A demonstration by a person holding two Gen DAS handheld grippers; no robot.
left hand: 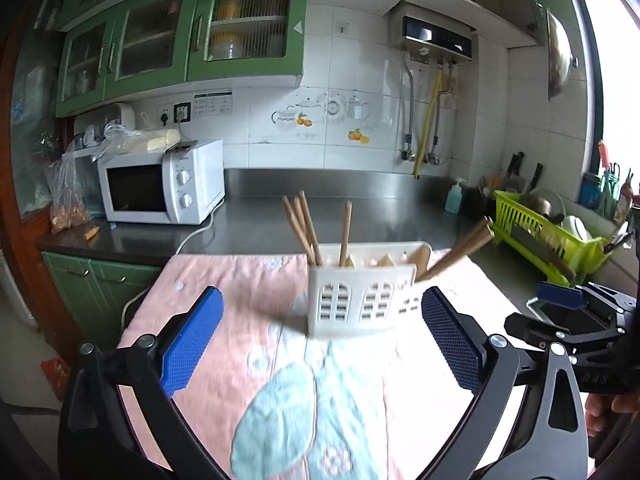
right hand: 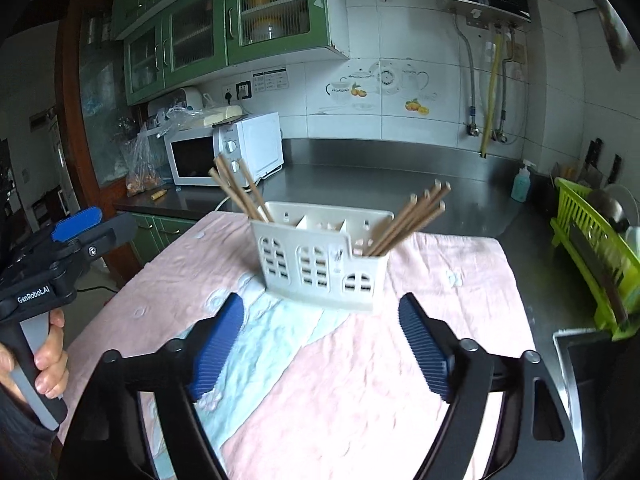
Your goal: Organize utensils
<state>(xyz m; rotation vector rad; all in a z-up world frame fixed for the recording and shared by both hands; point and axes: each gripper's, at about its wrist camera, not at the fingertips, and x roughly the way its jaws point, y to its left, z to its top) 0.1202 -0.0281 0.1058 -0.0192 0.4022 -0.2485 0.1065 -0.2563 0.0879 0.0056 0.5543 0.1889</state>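
A white plastic utensil holder point(left hand: 360, 300) point(right hand: 320, 264) with window-shaped cut-outs stands on a pink and pale-blue towel point(left hand: 280, 380) point(right hand: 360, 380). Wooden chopsticks lean out of its left compartment point(left hand: 304, 228) point(right hand: 240, 192) and its right compartment point(left hand: 460, 248) point(right hand: 412, 216). My left gripper point(left hand: 320, 336) is open and empty, held just in front of the holder. My right gripper point(right hand: 320, 344) is open and empty, also just short of the holder. Each gripper shows at the edge of the other's view point(left hand: 568, 308) point(right hand: 68, 236).
A white microwave point(left hand: 160, 184) point(right hand: 228, 148) sits at the back left of the steel counter point(left hand: 360, 200). A green dish rack point(left hand: 548, 236) point(right hand: 596, 260) with dishes stands at the right. A blue soap bottle point(left hand: 454, 196) point(right hand: 520, 184) is by the wall. A sink edge point(right hand: 580, 360) lies at the right.
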